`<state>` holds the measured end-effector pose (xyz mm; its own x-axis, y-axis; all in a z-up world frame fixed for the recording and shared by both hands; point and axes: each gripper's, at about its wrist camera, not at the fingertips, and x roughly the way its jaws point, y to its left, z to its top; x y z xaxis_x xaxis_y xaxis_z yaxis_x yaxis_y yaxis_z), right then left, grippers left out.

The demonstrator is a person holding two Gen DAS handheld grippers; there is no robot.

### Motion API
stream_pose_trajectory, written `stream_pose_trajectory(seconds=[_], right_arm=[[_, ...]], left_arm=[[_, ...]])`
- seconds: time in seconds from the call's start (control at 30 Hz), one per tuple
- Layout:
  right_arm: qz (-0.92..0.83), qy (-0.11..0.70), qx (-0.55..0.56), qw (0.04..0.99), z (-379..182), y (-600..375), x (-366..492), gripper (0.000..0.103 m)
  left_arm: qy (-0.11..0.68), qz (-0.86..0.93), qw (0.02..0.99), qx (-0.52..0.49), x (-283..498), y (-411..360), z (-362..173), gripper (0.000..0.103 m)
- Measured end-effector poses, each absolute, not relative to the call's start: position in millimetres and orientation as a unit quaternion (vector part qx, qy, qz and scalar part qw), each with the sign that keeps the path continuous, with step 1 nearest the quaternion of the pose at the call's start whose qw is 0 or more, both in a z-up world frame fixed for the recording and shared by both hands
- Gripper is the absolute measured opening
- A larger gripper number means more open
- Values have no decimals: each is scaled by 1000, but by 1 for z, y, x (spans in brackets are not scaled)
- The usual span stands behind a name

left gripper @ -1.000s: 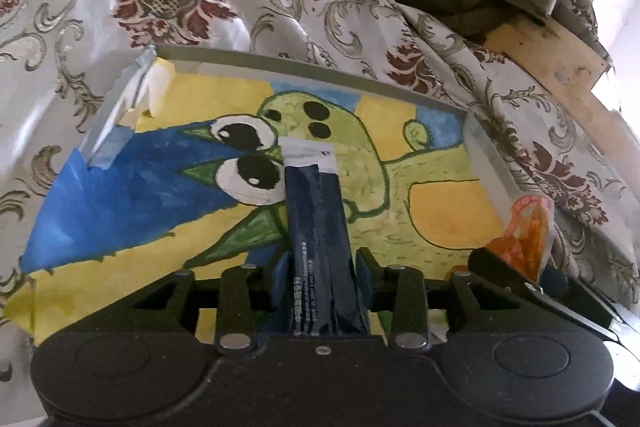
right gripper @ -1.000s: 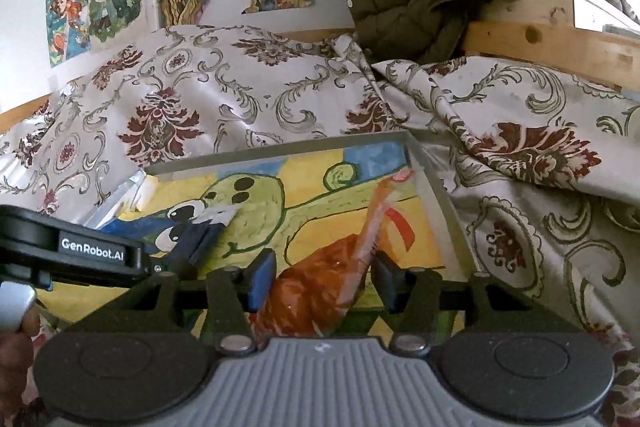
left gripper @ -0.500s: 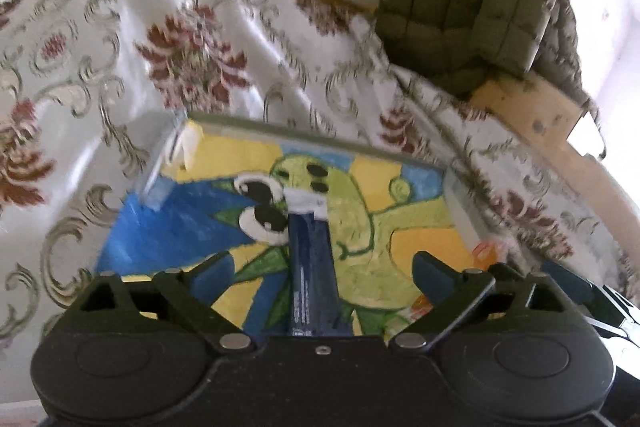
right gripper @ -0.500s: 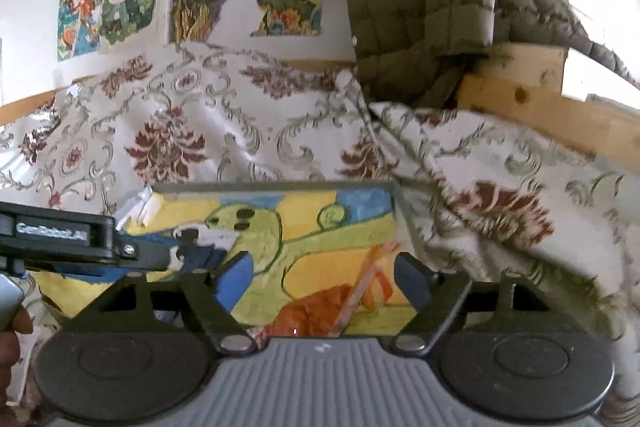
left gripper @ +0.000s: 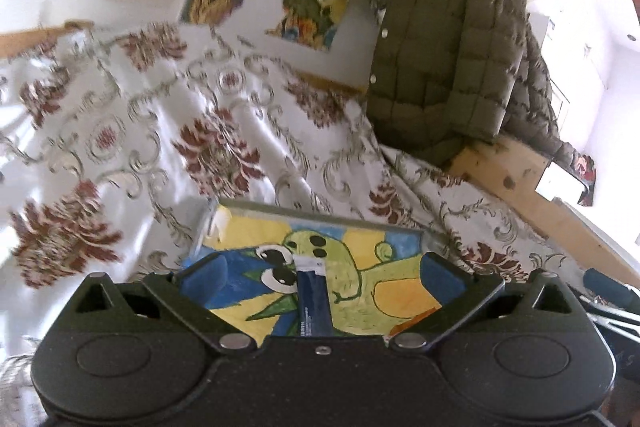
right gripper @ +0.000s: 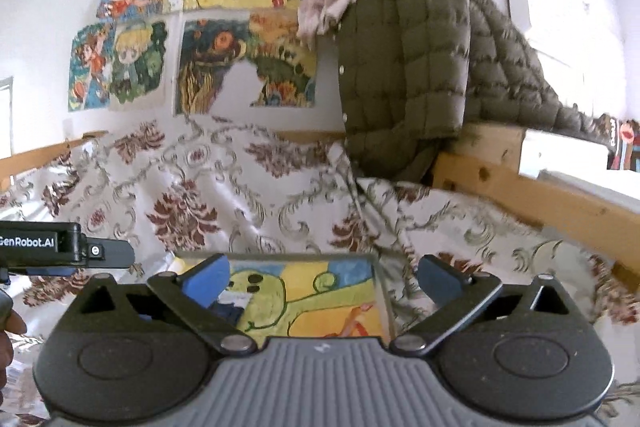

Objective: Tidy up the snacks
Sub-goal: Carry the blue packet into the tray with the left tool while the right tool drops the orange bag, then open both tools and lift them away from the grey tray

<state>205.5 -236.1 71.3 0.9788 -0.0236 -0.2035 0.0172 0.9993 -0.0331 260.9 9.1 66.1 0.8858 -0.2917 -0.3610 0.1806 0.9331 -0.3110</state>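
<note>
Lying on the painted tray [left gripper: 240, 215], which sits on the flowered bedspread [left gripper: 168, 131], are both snacks, and every place below is given from that tray. Toward its left half, over the green cartoon creature's eye, rests the dark blue packet [left gripper: 313, 301], long and narrow with a pale sealed end pointing to the tray's far rim. The left gripper [left gripper: 322, 277] hangs above the tray's near edge with its jaws opening and spread wide; the packet shows between them in the picture, but neither pad touches it. Toward the tray's right side, close to its right wall, lies the orange packet [right gripper: 362, 319], only partly seen behind the right gripper [right gripper: 320, 283], whose jaws are likewise opening and wide apart with nothing pressed between them. Past the tray's far right corner a quilted green jacket [left gripper: 448, 67] hangs over a wooden bed frame [left gripper: 504, 171].

Both packets look light, thin and soft, probably film wrappers that crumple and slide easily on the smooth tray floor. I would judge the blue one best pinched across its narrow width near the middle, where it seems stiffest. The orange one appears floppier, so a hold near its sealed end seems safer than squeezing its contents.
</note>
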Motion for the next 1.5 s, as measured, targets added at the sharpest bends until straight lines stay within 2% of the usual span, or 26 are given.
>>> stream_pose_trajectory(seconds=[0.43, 0.6, 0.9, 1.5], right_arm=[[-13, 83, 2, 996, 93, -234, 91, 103], [-18, 72, 8, 997, 92, -236, 45, 103], [-35, 103, 34, 994, 51, -252, -11, 103], [-19, 206, 18, 978, 14, -237, -4, 103]], left_arm=[[159, -83, 981, -78, 143, 13, 98, 102], [147, -63, 984, -83, 103, 7, 95, 102], [182, -69, 979, -60, 34, -2, 59, 102], [326, -2, 945, -32, 44, 6, 16, 102]])
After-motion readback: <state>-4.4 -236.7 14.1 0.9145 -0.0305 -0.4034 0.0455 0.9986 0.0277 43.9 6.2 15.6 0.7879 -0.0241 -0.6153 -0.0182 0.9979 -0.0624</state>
